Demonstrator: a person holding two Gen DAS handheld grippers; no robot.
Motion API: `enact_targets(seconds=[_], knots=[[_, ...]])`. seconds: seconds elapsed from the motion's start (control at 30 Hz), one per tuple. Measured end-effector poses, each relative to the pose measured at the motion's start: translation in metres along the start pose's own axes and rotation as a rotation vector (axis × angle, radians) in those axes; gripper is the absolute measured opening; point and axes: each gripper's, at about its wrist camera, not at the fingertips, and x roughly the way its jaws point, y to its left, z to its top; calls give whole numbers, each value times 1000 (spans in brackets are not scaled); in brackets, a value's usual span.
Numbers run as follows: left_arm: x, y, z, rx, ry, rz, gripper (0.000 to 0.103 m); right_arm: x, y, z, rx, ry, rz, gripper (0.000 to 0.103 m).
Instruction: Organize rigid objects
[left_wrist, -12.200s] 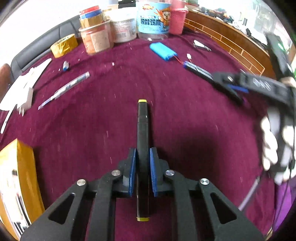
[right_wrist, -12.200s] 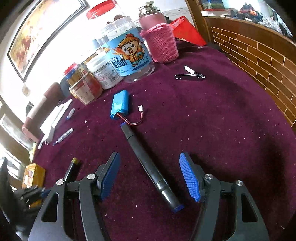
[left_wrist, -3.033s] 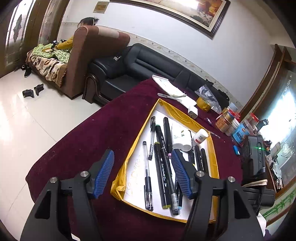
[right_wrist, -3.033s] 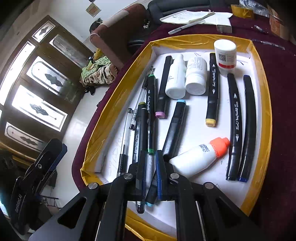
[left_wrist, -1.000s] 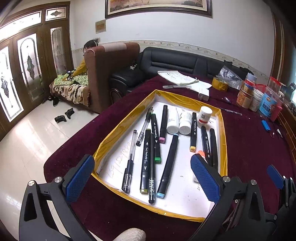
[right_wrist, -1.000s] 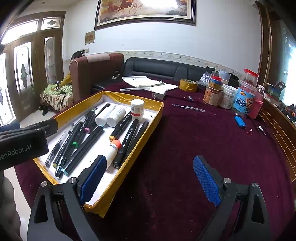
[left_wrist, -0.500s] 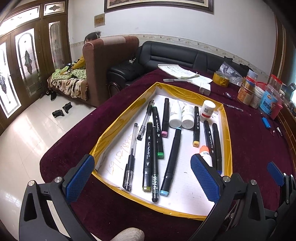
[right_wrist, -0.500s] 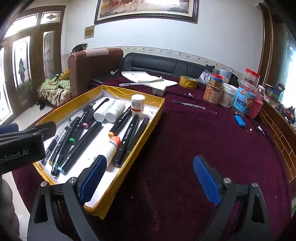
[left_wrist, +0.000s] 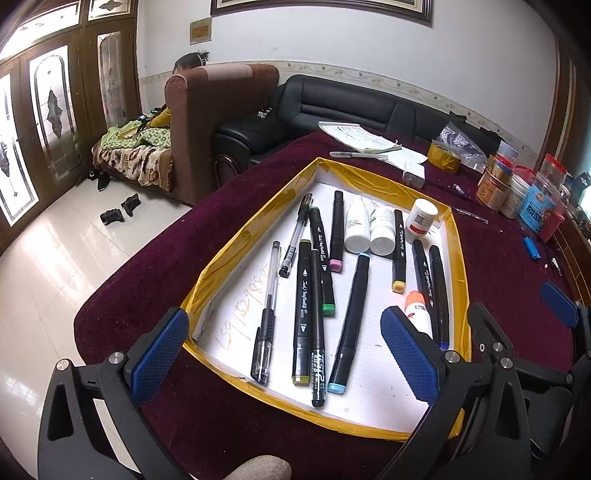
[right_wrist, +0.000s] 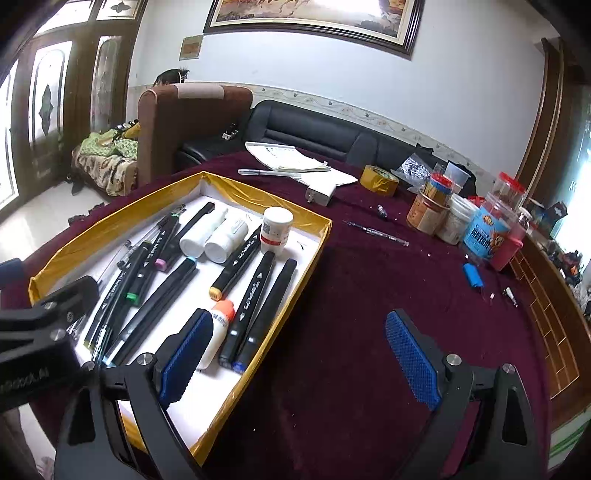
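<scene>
A yellow-rimmed tray (left_wrist: 255, 225) (right_wrist: 96, 229) with a white floor lies on the maroon table and holds several black markers (left_wrist: 351, 321) (right_wrist: 255, 299), clear pens (left_wrist: 267, 310), white bottles (left_wrist: 357, 229) (right_wrist: 226, 240) and an orange-capped glue bottle (left_wrist: 417, 314) (right_wrist: 218, 332). My left gripper (left_wrist: 284, 354) hangs open over the tray's near end with nothing between its blue pads. My right gripper (right_wrist: 299, 362) is open and empty, straddling the tray's right rim. A blue battery pack (right_wrist: 472, 275) and a pen (right_wrist: 375, 232) lie loose on the cloth.
Jars and tubs (right_wrist: 458, 218), a roll of yellow tape (right_wrist: 380, 181), papers (right_wrist: 295, 158) and a white charger (right_wrist: 319, 195) crowd the table's far side. A wooden ledge (right_wrist: 554, 332) borders the right edge. A black sofa (left_wrist: 354, 107) and a brown armchair (left_wrist: 218, 118) stand beyond.
Both grippers have drifted a little closer to the tray and stay open and empty. The tray's contents have not moved.
</scene>
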Motion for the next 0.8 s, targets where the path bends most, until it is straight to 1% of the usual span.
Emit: enact_targets(seconds=[0.33,0.53,0.8], knots=[[9,14,5,-35,29,-14,103,11,16,7,-49,20,22,92],[16,21,6,-58,51,-16,103,15,21,9,-55,27,29,92],[18,23,6,-66,58,-19,103,19,26,9,-64,35,36,92]])
